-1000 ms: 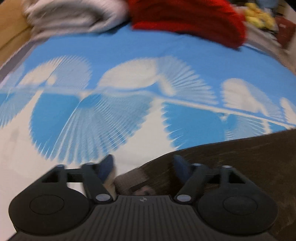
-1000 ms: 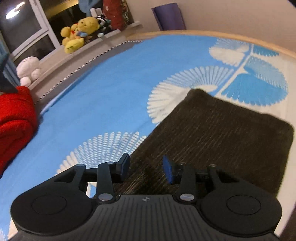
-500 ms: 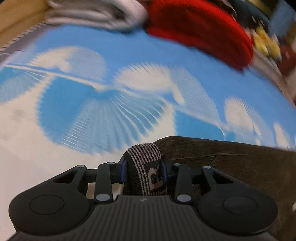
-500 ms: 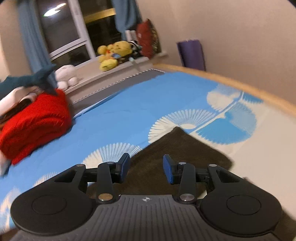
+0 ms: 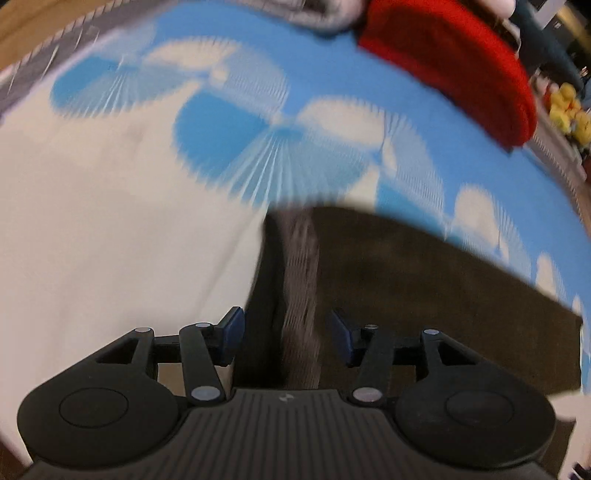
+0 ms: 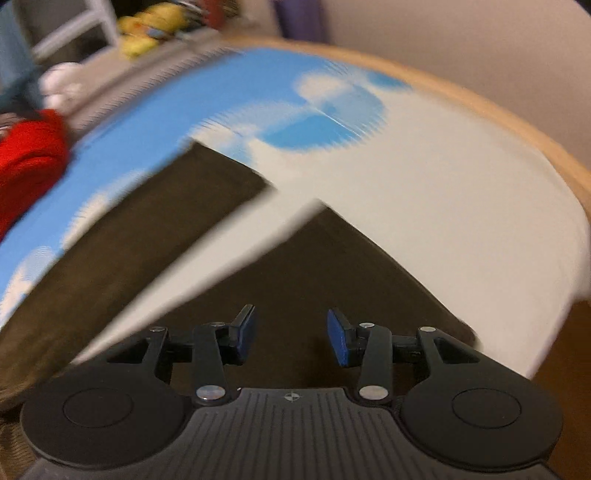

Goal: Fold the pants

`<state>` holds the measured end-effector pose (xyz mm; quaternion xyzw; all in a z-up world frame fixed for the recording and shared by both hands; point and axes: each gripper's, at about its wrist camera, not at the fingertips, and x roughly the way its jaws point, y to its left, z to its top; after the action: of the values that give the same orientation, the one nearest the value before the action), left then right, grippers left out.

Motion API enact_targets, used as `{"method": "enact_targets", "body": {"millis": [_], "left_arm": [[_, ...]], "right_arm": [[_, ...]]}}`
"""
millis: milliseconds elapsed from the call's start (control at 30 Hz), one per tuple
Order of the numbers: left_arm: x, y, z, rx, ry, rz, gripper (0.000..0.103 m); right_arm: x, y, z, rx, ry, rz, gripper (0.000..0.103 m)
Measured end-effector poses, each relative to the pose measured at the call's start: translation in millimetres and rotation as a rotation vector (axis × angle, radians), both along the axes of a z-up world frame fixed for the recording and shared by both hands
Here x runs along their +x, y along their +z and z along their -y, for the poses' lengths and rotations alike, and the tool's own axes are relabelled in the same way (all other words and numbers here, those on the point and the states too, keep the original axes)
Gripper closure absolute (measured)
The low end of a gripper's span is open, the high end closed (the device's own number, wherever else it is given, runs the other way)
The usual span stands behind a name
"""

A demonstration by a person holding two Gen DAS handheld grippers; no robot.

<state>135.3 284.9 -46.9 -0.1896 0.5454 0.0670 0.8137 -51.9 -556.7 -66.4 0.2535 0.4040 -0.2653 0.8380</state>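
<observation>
Dark brown pants (image 5: pixel 406 280) lay flat on the bed, on a blue-and-white fan-print bedsheet (image 5: pixel 110 206). Both views were motion-blurred. In the left wrist view a striped grey waistband (image 5: pixel 301 280) ran up the pants' left edge, straight ahead of the left tongs (image 5: pixel 286 336). Those tongs were apart, blue pads either side of the waistband strip; whether the pads touched cloth could not be told through the blur. The pants spread off to the right from there, far edge against the blue part of the sheet.

In the right wrist view the pants (image 6: pixel 147 236) showed as two dark pieces with a pale wedge of bedsheet (image 6: pixel 443 192) between them. The right tongs (image 6: pixel 290 336) were apart too, hanging over the nearer dark piece, nothing clamped between the pads.

Further out: a red folded blanket (image 5: pixel 454 70) sat at the far end of the bed, with grey-white fabric (image 5: pixel 317 14) just beside it, too blurred to name. Yellow plush toys (image 6: pixel 147 33) and a white plush (image 6: pixel 62 83) were on a ledge beyond the bed. A tan wooden bed rim (image 6: pixel 498 110) curved round the mattress edge, with a beige wall (image 6: pixel 461 37) behind.
</observation>
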Motion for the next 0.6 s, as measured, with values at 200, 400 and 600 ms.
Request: {"method": "enact_targets", "body": {"millis": [200,400,600], "left_arm": [[-61.7,-43.0,7.4,0.019,-0.061,-0.118,0.03],[-66.6,-68.8,26.2,0.066,-0.231,-0.159,0.031],[-74.4,-73.9,45.6,0.188,-0.439,-0.131,0.068]], "right_arm": [[-36.0,-59.9,44.9,0.172,-0.237,-0.195,0.058],[-43.0,-69.9,42.1,0.203,-0.28,-0.258,0.057],[-37.8,-72.2,41.1,0.166,-0.254,-0.276,0.071]]}}
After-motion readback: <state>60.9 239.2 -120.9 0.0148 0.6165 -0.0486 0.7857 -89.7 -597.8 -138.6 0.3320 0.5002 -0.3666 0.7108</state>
